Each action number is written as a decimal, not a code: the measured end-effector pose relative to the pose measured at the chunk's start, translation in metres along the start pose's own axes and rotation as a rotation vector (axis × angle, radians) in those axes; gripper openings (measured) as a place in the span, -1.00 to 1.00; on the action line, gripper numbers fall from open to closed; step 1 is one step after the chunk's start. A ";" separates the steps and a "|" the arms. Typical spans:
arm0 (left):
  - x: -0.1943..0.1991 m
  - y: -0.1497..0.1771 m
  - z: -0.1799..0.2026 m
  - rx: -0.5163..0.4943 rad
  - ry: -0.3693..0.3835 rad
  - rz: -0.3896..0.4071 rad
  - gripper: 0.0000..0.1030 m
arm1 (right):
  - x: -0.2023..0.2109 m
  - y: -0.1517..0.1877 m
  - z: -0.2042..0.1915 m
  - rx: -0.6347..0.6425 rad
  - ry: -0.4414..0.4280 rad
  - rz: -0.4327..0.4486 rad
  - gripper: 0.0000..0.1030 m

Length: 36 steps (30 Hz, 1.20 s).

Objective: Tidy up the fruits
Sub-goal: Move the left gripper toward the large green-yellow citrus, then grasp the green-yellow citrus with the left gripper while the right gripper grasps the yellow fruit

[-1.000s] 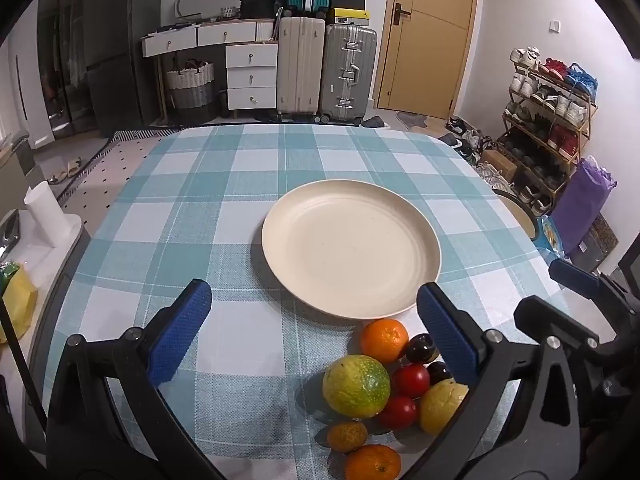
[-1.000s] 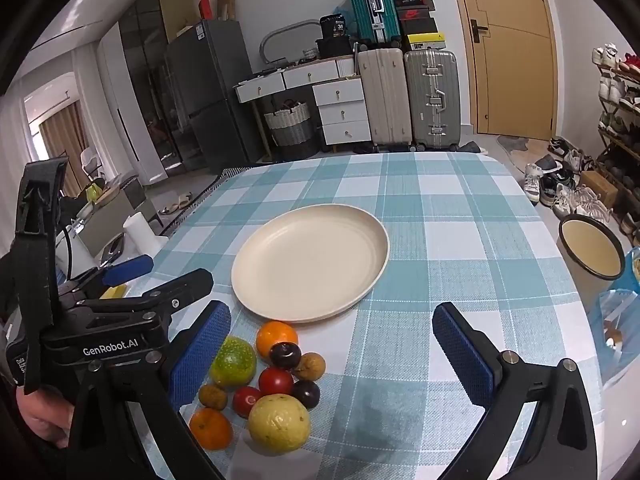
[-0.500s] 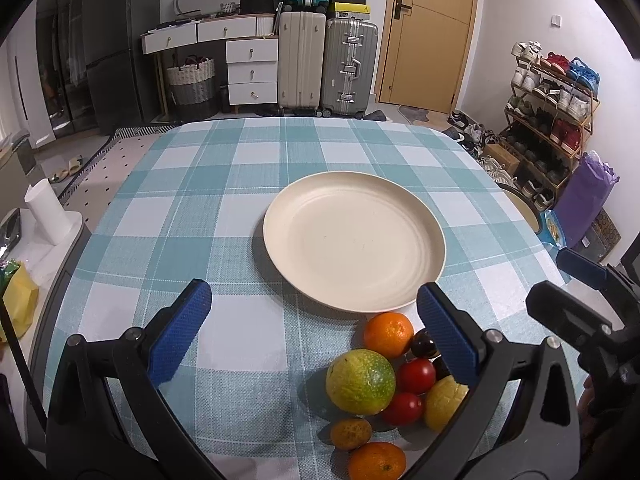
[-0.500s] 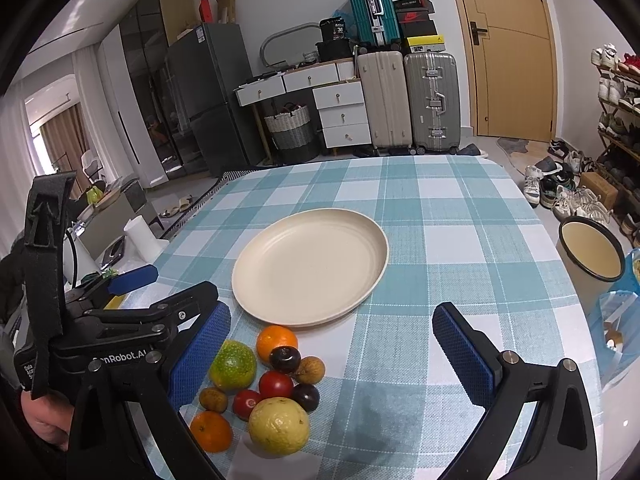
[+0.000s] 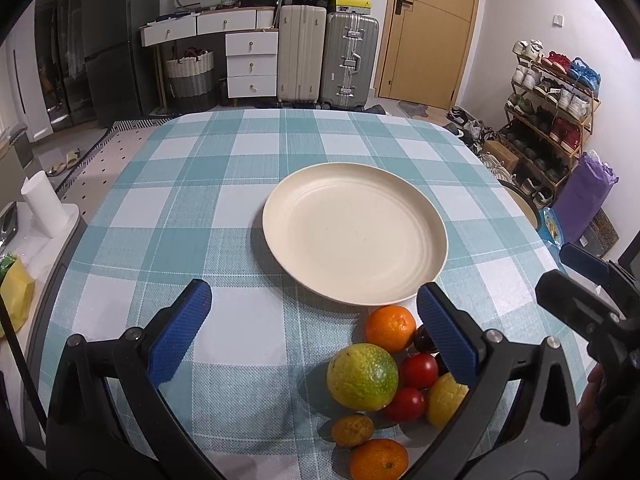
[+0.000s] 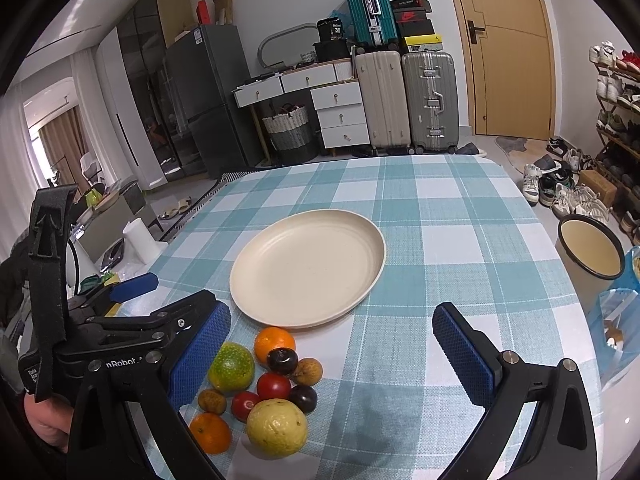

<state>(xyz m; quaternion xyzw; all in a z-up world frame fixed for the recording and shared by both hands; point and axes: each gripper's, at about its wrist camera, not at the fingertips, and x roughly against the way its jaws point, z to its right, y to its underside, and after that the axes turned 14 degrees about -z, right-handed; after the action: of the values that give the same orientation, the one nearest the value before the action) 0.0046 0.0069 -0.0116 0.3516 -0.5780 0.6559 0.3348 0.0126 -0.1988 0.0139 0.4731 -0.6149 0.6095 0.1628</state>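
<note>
A cream plate (image 5: 424, 216) (image 6: 260, 264) lies bare in the middle of the checked tablecloth. Just in front of it sits a cluster of fruit: an orange (image 5: 390, 328) (image 6: 275, 344), a green-yellow citrus (image 5: 362, 376) (image 6: 231, 367), red tomatoes (image 5: 418, 370) (image 6: 273, 386), dark plums (image 6: 282, 361), a yellow guava (image 6: 277, 427), and a second orange (image 5: 379, 460) (image 6: 210, 432). My left gripper (image 5: 316, 332) stands open, its right finger over the fruit's edge. Also open, my right gripper (image 6: 332, 356) hangs over the cluster's right side. Neither holds anything.
The table's edge curves away on the right, with a round stool (image 6: 591, 250) and shoe rack (image 5: 552, 100) beyond. Suitcases (image 5: 324, 60), drawers and a fridge stand at the back. A paper roll (image 5: 42, 204) sits on a side surface at left.
Both grippers have drawn slightly back and down, so the plate and fruit appear a little farther up. Both stay open; the fruit has not moved.
</note>
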 end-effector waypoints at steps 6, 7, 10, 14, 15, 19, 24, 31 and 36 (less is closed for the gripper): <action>-0.005 0.002 -0.003 0.004 0.015 -0.024 0.99 | -0.001 0.001 0.002 -0.005 -0.004 -0.004 1.00; -0.007 0.002 -0.005 0.006 0.019 -0.028 0.99 | -0.001 0.002 0.002 -0.006 -0.010 -0.004 1.00; -0.010 0.004 -0.009 0.008 0.032 -0.015 0.99 | -0.002 0.003 0.003 -0.007 -0.009 -0.004 1.00; -0.018 0.007 -0.013 0.010 0.058 -0.033 0.99 | -0.002 0.003 0.003 -0.008 -0.008 -0.006 1.00; -0.020 0.008 -0.014 0.010 0.070 -0.040 0.99 | -0.002 0.004 0.003 -0.008 -0.007 -0.007 1.00; -0.033 0.015 -0.016 0.030 0.125 -0.071 0.99 | -0.003 0.005 0.004 -0.009 -0.006 -0.013 1.00; -0.049 0.019 -0.018 0.029 0.164 -0.127 0.93 | -0.003 0.005 0.006 -0.010 -0.002 -0.008 1.00; -0.058 0.024 -0.012 0.045 0.291 -0.196 0.62 | -0.004 0.006 0.009 -0.016 0.001 -0.015 1.00; -0.064 0.026 -0.015 0.066 0.399 -0.246 0.29 | -0.007 0.007 0.011 -0.022 0.003 -0.026 1.00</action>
<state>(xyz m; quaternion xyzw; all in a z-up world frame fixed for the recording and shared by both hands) 0.0153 0.0171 -0.0812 0.2933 -0.4315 0.6853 0.5081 0.0150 -0.2075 0.0025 0.4782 -0.6152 0.6013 0.1767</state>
